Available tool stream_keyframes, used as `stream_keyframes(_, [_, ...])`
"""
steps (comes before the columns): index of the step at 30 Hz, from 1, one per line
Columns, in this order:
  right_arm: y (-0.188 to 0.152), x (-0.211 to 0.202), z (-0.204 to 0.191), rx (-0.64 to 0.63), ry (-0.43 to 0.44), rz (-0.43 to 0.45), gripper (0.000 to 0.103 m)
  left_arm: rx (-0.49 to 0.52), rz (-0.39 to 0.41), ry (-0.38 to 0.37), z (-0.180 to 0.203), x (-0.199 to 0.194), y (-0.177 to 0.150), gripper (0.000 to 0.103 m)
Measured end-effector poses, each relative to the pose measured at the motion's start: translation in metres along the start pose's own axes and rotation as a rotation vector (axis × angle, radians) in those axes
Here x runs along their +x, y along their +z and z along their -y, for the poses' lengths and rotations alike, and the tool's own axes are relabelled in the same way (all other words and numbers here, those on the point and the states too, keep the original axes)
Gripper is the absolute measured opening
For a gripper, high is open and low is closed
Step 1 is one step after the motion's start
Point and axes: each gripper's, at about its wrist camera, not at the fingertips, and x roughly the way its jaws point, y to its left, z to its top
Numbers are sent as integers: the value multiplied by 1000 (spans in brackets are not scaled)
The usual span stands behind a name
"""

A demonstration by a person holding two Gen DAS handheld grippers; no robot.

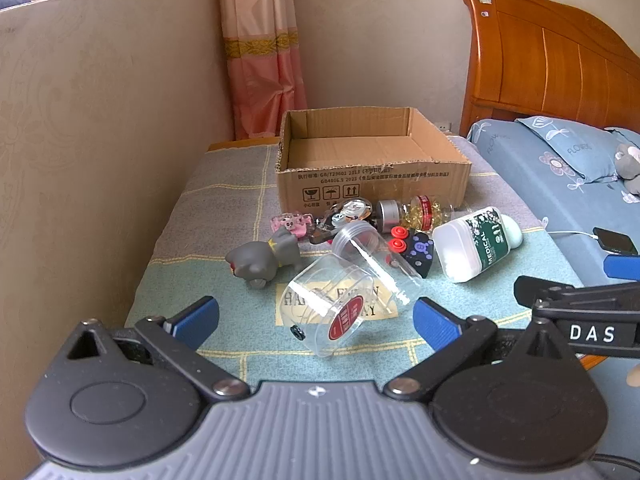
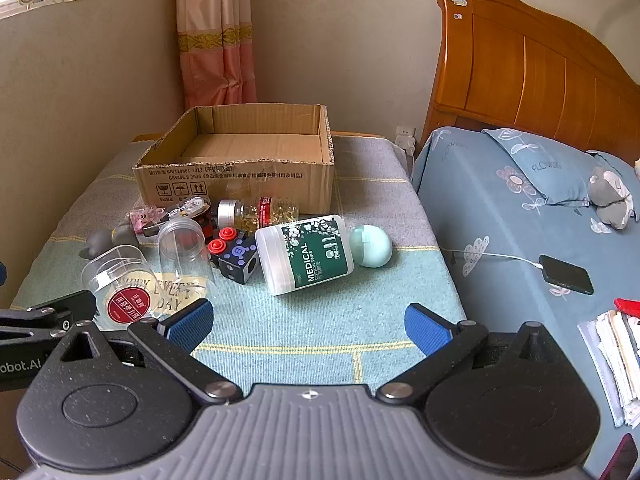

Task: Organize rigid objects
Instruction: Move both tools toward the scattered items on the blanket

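An open cardboard box (image 1: 372, 184) (image 2: 236, 180) stands at the back of a cloth-covered table. In front of it lie two clear plastic jars (image 1: 332, 304) (image 2: 120, 280), a grey toy (image 1: 264, 260), a pill bottle (image 1: 416, 210) (image 2: 260, 210), a black cube with red buttons (image 1: 412, 250) (image 2: 236, 254), a white MEDICAL cotton swab tub (image 1: 472, 244) (image 2: 308, 256) and a pale green ball (image 2: 370, 246). My left gripper (image 1: 316, 320) is open, just short of the near jar. My right gripper (image 2: 308, 326) is open and empty, in front of the swab tub.
A bed (image 2: 520, 220) with a blue sheet, pillow, grey plush (image 2: 610, 198) and a phone on a cable (image 2: 566, 274) lies to the right. A wall is close on the left. Papers (image 2: 616, 352) lie at the far right.
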Motion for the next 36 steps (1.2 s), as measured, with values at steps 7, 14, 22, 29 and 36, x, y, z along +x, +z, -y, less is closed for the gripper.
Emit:
stream_keyframes(7, [0, -1, 0, -3, 2, 1, 103, 2, -1, -1, 1, 0, 1, 102])
stream_keyframes(14, [0, 0, -1, -7, -1, 3, 103, 2, -1, -3, 1, 0, 0, 102])
stream_keyframes(22, [0, 2, -1, -14, 3, 7, 103, 9, 1, -10, 3, 4, 0, 102])
stream_keyframes(29, [0, 4, 0, -24, 12, 17, 103, 19, 9, -33, 2, 7, 1, 102])
stream_keyframes(36, [0, 6, 2, -42, 36, 26, 103, 27, 27, -48, -4, 14, 1, 102])
